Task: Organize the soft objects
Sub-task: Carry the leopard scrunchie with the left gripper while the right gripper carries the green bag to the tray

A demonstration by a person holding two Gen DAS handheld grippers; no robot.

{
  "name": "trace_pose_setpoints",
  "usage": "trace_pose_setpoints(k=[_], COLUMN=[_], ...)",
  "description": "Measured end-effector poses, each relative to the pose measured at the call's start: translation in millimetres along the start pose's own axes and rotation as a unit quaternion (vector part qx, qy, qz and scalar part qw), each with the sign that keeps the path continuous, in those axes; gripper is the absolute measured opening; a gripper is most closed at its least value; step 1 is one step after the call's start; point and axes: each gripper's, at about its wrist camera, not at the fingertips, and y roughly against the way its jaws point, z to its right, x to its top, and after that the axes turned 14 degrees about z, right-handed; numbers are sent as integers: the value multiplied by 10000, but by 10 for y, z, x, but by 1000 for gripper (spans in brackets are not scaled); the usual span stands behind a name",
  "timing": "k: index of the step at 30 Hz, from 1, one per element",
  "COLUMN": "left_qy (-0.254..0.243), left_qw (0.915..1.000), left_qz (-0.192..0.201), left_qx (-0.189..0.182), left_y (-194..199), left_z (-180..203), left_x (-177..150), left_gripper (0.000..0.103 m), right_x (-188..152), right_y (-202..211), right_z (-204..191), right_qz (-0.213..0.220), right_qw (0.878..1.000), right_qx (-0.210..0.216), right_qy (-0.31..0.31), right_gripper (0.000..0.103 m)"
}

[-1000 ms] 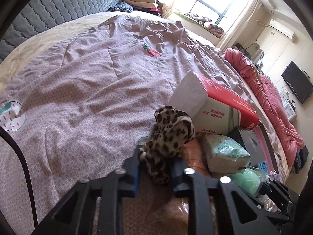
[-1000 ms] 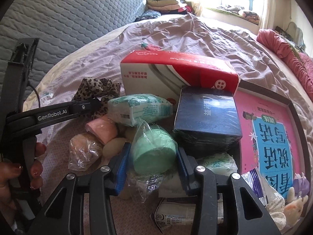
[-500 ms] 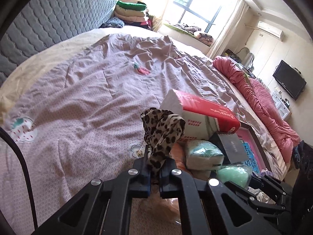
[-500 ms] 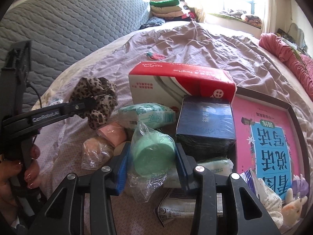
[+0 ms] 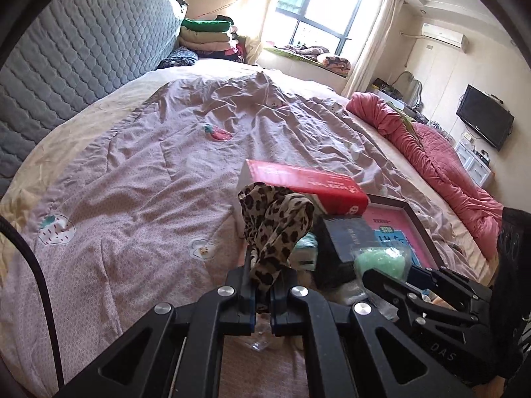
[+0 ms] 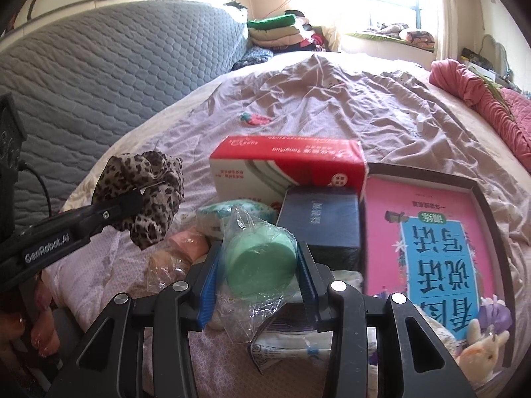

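So both soft things are already picked up here. The leopard-print scrunchie [image 5: 277, 229] is pinched tight in the left gripper [image 5: 263, 293], jaws clamped nearly together on the fabric, and it's carried clear of the bed [image 5: 132, 172], off to the left of the red tissue box [image 6: 285, 169] and a bit nearer the grey headboard [image 6: 109, 76]. The green sponge in its plastic bag [image 6: 260, 258] is squeezed between the blue pads of the right gripper [image 6: 259, 282], held just in front of the tissue box and right beside the dark blue box [image 6: 320, 222].

What the next move probably hinges on: the open stretch of bedspread lies up and left of the tissue box, so the left gripper is the nearer one to it. The scrunchie hangs loosely from the pads, long way roughly up and down, so it'd likely flop wherever it's let go. The sponge is squat and round with its flat face toward the camera, and the loose bag trails below it.

Still left near the tissue box: a pink soft piece [image 6: 189, 245], a teal-and-white pack [image 6: 232, 214] and a bagged tan piece [image 6: 166, 267]. The pink book in its tray [image 6: 428, 242] sits to the right of the tissue box.
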Motion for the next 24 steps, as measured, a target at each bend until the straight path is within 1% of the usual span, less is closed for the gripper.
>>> trace_pose_setpoints(k=[6, 15, 24], left_qy=[-133, -422, -657], left_qw=[9998, 9990, 9975], left_qz=[4, -83, -165], left_qx=[-118, -106, -195], left_y=[105, 195, 267], left_z=[248, 584, 911], left_x=[7, -36, -89], left_gripper=[5, 5, 5], right_x=[48, 132, 186], right_y=[180, 409, 638], right_z=[100, 274, 383], right_qz=[172, 423, 680], right_qw=[9998, 9989, 9973], right_qx=[-30, -114, -151], right_qy=[-36, -190, -211], right_gripper=[44, 44, 44])
